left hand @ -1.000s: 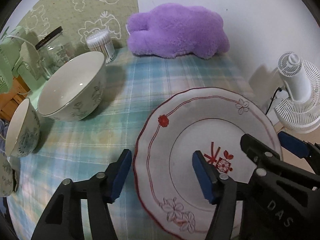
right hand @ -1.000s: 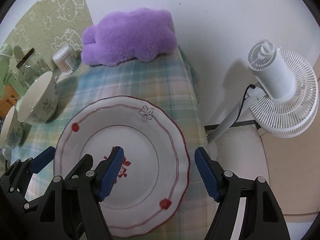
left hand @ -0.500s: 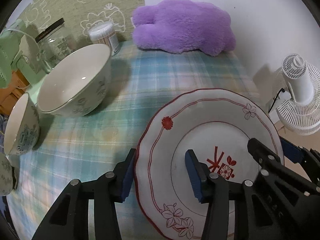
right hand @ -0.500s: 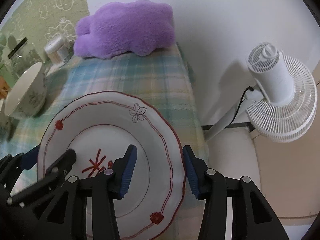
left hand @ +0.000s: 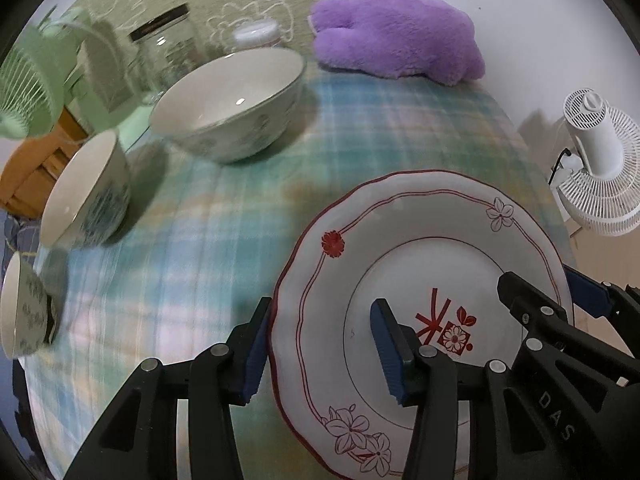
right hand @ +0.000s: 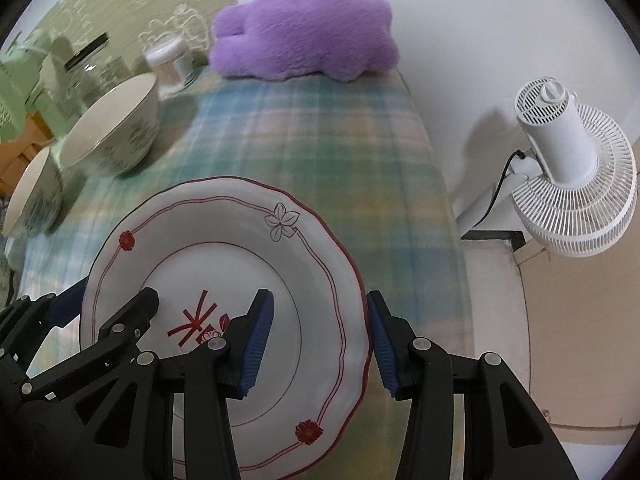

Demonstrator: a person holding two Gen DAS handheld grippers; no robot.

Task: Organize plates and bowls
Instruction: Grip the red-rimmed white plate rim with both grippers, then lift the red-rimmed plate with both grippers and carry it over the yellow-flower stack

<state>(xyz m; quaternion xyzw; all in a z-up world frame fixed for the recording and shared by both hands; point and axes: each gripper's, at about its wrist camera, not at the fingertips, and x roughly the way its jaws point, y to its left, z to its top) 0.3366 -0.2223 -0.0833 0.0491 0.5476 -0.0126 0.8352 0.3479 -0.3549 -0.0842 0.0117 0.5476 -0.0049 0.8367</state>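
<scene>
A white plate [left hand: 432,248] with a red scalloped rim and flower marks hangs just over the plaid cloth [left hand: 224,240]. My left gripper [left hand: 320,354] is shut on its left rim, one blue pad outside the edge and one in the well. My right gripper [right hand: 320,340] is shut on the opposite rim of the plate [right hand: 224,240] in the same way. Each gripper shows in the other's view across the plate. To the left stand a large floral bowl [left hand: 228,108], a medium bowl [left hand: 86,196] and a small bowl [left hand: 24,312], all empty.
A purple plush toy [left hand: 396,32] lies at the table's far end, with a glass jar [left hand: 168,48] and a white lidded container [left hand: 256,36] beside it. A white fan [left hand: 600,168] stands off the table's right edge, a green fan [left hand: 28,84] at far left.
Both grippers closed on the plate's rims, then carried the plate leftward; the bowls now sit nearer and further right in both views.
</scene>
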